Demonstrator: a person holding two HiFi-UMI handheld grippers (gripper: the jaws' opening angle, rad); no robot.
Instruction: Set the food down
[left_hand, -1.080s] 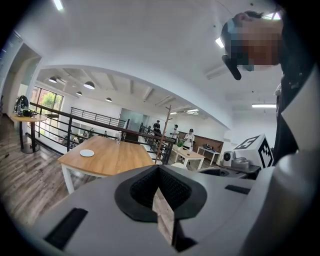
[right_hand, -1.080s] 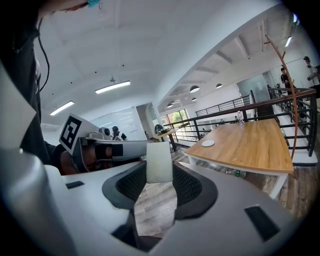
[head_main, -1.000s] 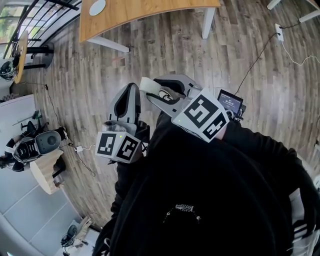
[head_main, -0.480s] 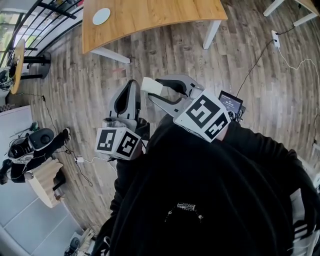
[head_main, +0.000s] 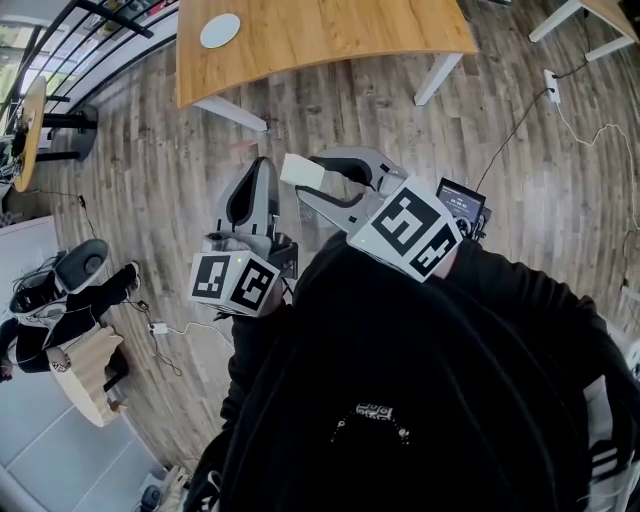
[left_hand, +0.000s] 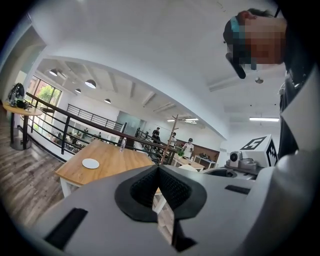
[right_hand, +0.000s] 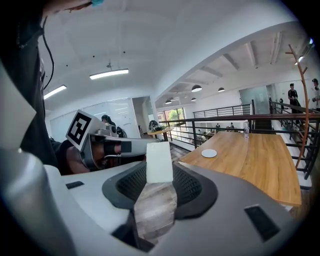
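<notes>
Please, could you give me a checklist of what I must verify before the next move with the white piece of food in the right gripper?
1. Food held: the white block sits clamped between the pads of the right gripper: ok.
2. The left gripper is shut with nothing in it: ok.
3. Grippers over the wooden table: not ok, it lies ahead across the floor.
4. The white plate on the table looks empty: ok.
5. Way to the table free; the cable runs off to the right: ok.
6. Whether the plate is the intended place: cannot tell.
</notes>
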